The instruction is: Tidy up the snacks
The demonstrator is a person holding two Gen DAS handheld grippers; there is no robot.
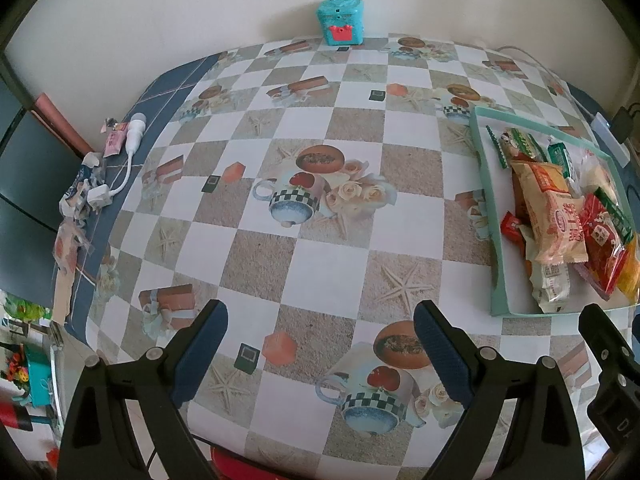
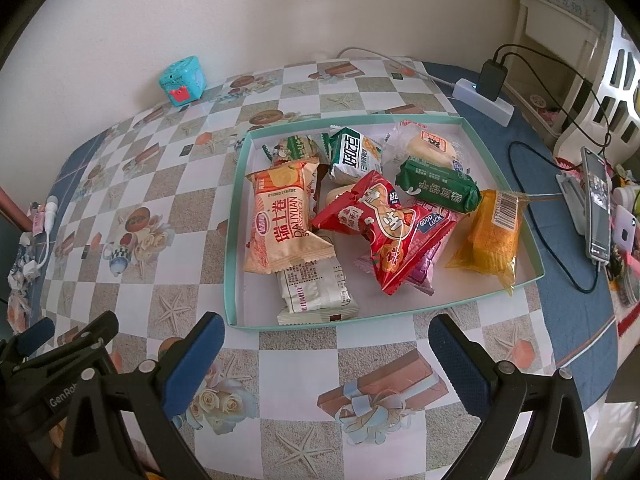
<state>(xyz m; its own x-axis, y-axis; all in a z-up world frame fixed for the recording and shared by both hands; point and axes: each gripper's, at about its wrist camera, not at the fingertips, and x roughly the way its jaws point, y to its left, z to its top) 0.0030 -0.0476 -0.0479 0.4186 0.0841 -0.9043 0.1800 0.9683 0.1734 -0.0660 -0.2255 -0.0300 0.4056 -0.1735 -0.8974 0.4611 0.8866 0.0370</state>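
Shallow tray (image 2: 236, 216) on table (image 2: 120, 184), right of table centre, snack packets (image 2: 372, 216) piled inside it, small box (image 2: 183, 80) at back edge against wall, power strip (image 2: 486, 98) behind tray to the right, phone (image 2: 597, 208) on stand at far right, earphone cable (image 1: 130, 148) at left edge.
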